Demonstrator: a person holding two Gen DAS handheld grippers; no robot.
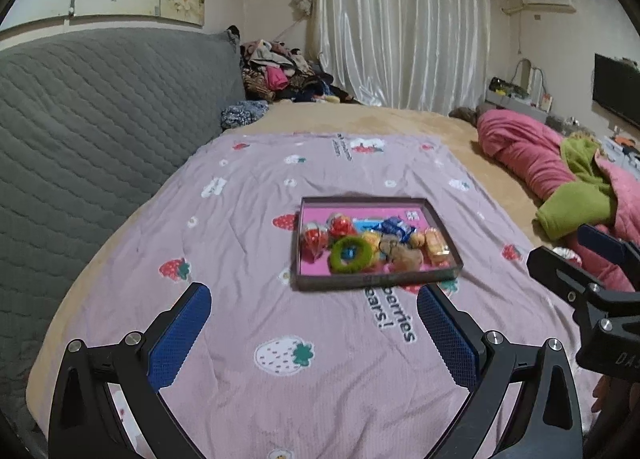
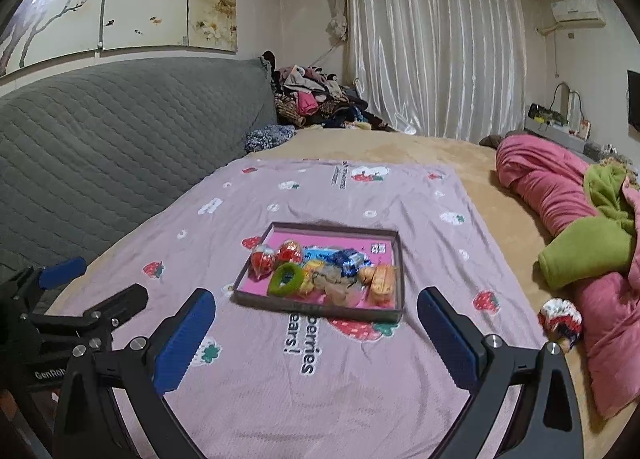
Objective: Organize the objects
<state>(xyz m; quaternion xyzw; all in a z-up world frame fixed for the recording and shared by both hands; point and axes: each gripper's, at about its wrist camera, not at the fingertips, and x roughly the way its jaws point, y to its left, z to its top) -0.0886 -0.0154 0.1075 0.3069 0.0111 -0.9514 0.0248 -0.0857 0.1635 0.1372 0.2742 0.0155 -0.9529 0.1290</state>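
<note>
Nearest to you, your left claw is spread wide with nothing between its blue pads, hovering over the pink strawberry-print sheet that covers this end of the bed. Your right claw is spread just as wide and also holds nothing; it sits beside the left one, whose black frame shows at the left edge of the right wrist view. Ahead of both claws, well clear of the pads, the shallow dark-rimmed tray with a pink floor lies flat on the sheet, roughly centred between your right claw's fingers and a little right of centre for your left. Inside the tray, a green fuzzy ring lies toward the near left, two red-wrapped sweets sit behind it, a blue wrapper lies toward the back, a tan piece is in the middle, and yellow-orange wrapped pieces fill the right side. Off to the right, a small red, white and blue scrunchie lies on the bed against the rumpled pink quilt.
</note>
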